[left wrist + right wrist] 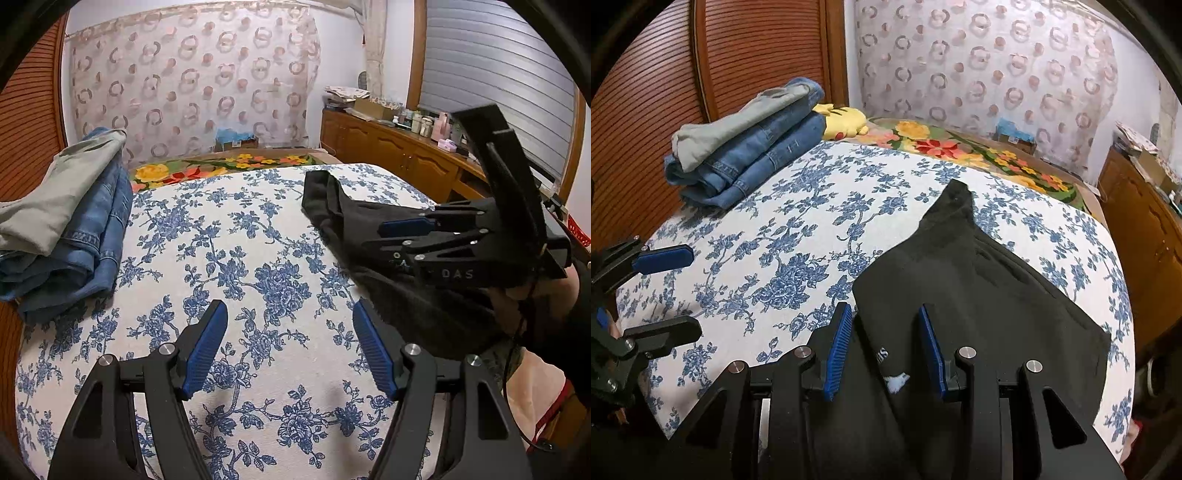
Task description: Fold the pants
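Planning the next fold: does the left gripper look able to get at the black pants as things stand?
Probably yes. The left gripper has open jaws over bare bedsheet, and the pants lie beside it; only the right gripper crowds that side.

**What I Count From My Claws**

I carry two claws: my left claw (290, 347) and my right claw (882, 349). On the bed (798, 221) I count one pair of black pants (997, 295), one stack of folded clothes (746, 147), with one grey piece atop folded denim, and one yellow plush toy (846, 123).
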`<action>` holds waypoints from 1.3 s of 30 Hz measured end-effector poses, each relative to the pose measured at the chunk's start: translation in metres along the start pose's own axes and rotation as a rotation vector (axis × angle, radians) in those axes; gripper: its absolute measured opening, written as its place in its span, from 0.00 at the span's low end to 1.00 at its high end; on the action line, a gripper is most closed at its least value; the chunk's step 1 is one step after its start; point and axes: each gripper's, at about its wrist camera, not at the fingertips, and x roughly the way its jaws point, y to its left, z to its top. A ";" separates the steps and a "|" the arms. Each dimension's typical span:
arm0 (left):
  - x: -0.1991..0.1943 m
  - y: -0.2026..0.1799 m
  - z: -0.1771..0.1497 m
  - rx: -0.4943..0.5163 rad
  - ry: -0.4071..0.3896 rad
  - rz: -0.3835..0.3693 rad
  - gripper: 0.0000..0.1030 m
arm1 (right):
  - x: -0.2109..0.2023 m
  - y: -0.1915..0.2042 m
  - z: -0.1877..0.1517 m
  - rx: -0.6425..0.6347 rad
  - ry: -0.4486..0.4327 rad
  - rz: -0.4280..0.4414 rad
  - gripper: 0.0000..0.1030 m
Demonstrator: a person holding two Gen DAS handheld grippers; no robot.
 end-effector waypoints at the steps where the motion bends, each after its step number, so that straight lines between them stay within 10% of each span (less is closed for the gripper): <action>1: 0.001 0.000 0.000 0.000 0.003 -0.002 0.69 | 0.002 0.001 0.000 -0.011 0.011 -0.002 0.38; 5: 0.010 -0.007 -0.002 0.026 0.020 0.000 0.69 | 0.010 0.001 0.005 -0.050 0.042 -0.018 0.36; 7: 0.014 -0.009 -0.002 0.034 0.029 -0.004 0.69 | 0.009 -0.004 0.006 -0.049 0.038 0.001 0.11; 10: 0.019 -0.014 -0.001 0.039 0.038 -0.016 0.69 | 0.000 -0.017 0.007 -0.031 0.005 0.028 0.05; 30: 0.045 -0.058 0.021 0.124 0.072 -0.078 0.69 | -0.013 -0.108 0.000 0.200 -0.059 -0.106 0.05; 39: 0.060 -0.068 0.011 0.157 0.136 -0.084 0.69 | -0.027 -0.116 -0.005 0.234 -0.080 -0.159 0.24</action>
